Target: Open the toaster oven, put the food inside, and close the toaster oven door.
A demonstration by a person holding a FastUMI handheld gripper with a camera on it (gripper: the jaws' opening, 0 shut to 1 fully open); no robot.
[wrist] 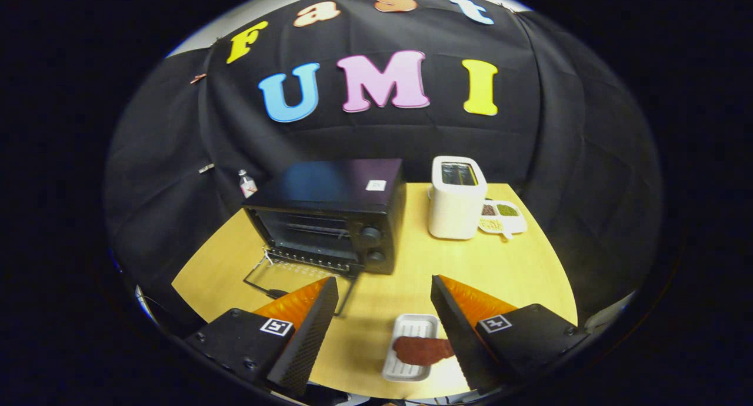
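Black and boxy, the toaster oven (332, 215) sits on the wooden table (517, 276) with its glass door (300, 276) already dropped flat toward the gripper (385, 294), leaving the rack reachable. The fingers stand wide apart, gripping nothing, hovering above a small white tray (409, 347) that carries the food (420, 350), a reddish-brown slab partly behind the right finger. That spread suits straddling the slab, likely the next step. A white toaster (456, 197) and snack dish (503, 215) wait beyond.
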